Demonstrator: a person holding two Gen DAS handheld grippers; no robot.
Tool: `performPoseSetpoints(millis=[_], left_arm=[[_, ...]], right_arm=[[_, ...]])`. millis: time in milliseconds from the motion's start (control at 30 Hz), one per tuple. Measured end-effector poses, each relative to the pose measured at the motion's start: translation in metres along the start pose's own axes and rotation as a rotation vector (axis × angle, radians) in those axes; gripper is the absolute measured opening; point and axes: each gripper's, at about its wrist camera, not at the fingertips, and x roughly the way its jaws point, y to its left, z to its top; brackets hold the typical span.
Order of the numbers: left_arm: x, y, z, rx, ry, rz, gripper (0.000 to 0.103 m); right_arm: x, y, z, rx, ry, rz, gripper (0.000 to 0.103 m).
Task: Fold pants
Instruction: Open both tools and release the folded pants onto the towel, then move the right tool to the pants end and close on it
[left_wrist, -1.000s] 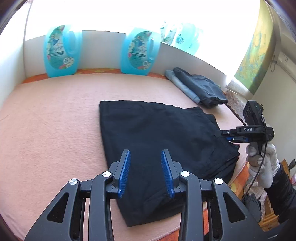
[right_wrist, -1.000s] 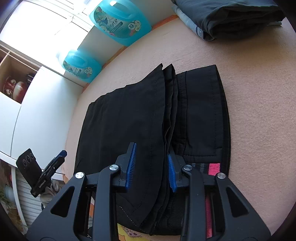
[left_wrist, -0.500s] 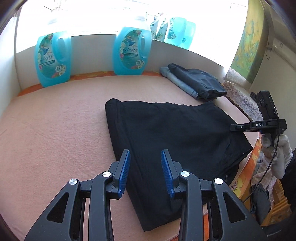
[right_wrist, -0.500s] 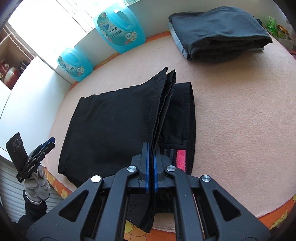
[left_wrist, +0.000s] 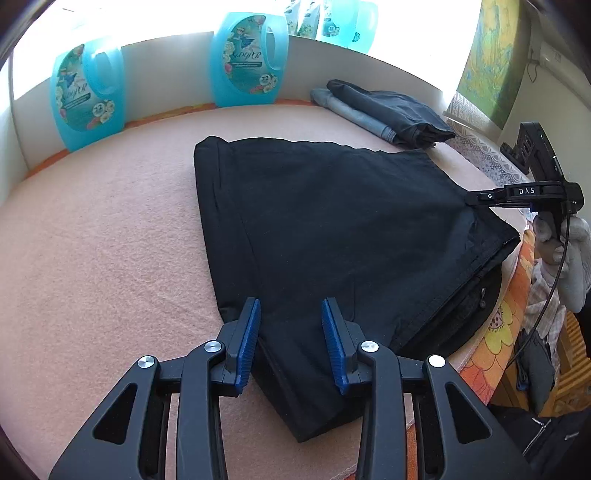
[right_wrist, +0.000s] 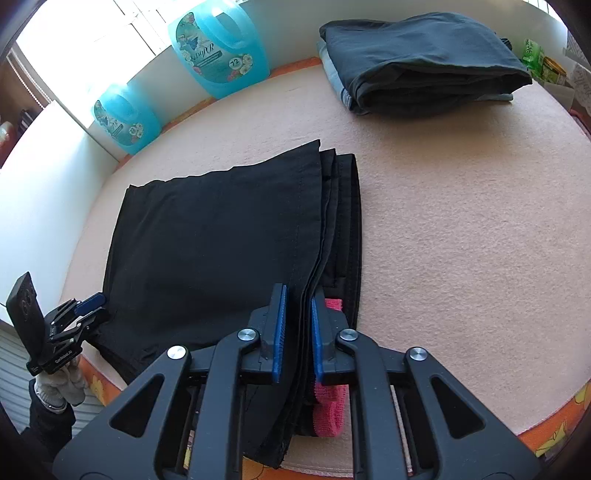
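the black pants (left_wrist: 332, 229) are lying folded flat on a bed (left_wrist: 92, 240) covered in a peach-coloured sheet, near its front edge, with the layered edges stacked along the side nearer the right gripper (right_wrist: 297, 314). a pink patch (right_wrist: 328, 410) of the waistband is showing under those layers. the left gripper (left_wrist: 291, 325) is hovering over the near corner of the pants, its jaws standing apart with the blue pads (left_wrist: 249, 343) clear of the cloth, gripping nothing. the right gripper is sitting at the stacked edges; its jaws have just been opening, and now a narrow gap is showing between the pads, with the folded edges of cloth running between them, and the pads are not pressing on it. in the left wrist view a gloved hand (left_wrist: 565, 254) is holding that right gripper at the far corner of the pants. in the right wrist view another gloved hand (right_wrist: 61, 384) is holding the left gripper at the opposite corner. a folded pile of dark and grey clothes (right_wrist: 421, 62) is resting well apart from the pants, toward the back of the bed. two blue detergent bottles (left_wrist: 249, 61) are standing against the white wall behind the bed.
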Motion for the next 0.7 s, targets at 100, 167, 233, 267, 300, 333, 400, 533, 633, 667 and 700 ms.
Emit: performPoseSetpoints(millis=[100, 167, 233, 267, 300, 333, 400, 533, 633, 667, 700], left_arm=[[-0.009, 0.004, -0.007, -0.023, -0.020, 0.013, 0.033], [-0.016, 0.006, -0.011, -0.040, -0.034, 0.031, 0.033], [-0.023, 0.010, -0.016, -0.073, -0.046, 0.034, 0.036], [-0.026, 0.013, -0.018, -0.093, -0.050, 0.033, 0.037], [-0.029, 0.016, -0.020, -0.119, -0.055, 0.032, 0.040], [-0.031, 0.019, -0.021, -0.145, -0.060, 0.027, 0.043], [-0.035, 0.023, -0.025, -0.192, -0.064, 0.015, 0.046], [-0.034, 0.030, -0.029, -0.268, -0.069, -0.014, 0.047], [-0.033, 0.032, -0.033, -0.300, -0.073, -0.034, 0.048], [-0.032, 0.031, -0.033, -0.299, -0.076, -0.035, 0.048], [-0.032, 0.030, -0.034, -0.296, -0.080, -0.032, 0.048]], right_arm=[[-0.016, 0.010, -0.001, -0.045, -0.060, -0.055, 0.019], [-0.025, 0.021, -0.003, -0.071, -0.074, -0.029, 0.019], [-0.030, 0.038, -0.007, -0.119, -0.087, -0.011, 0.019], [-0.031, 0.049, -0.009, -0.147, -0.088, -0.004, 0.019], [-0.032, 0.060, -0.008, -0.171, -0.086, 0.008, 0.019], [-0.033, 0.072, -0.007, -0.194, -0.080, 0.031, 0.019], [-0.030, 0.095, 0.000, -0.233, -0.061, 0.075, 0.022], [-0.015, 0.148, 0.021, -0.314, -0.039, 0.141, 0.045], [0.004, 0.184, 0.034, -0.365, -0.004, 0.177, 0.045], [0.012, 0.194, 0.038, -0.375, 0.007, 0.187, 0.045], [0.021, 0.204, 0.042, -0.385, 0.018, 0.194, 0.045]])
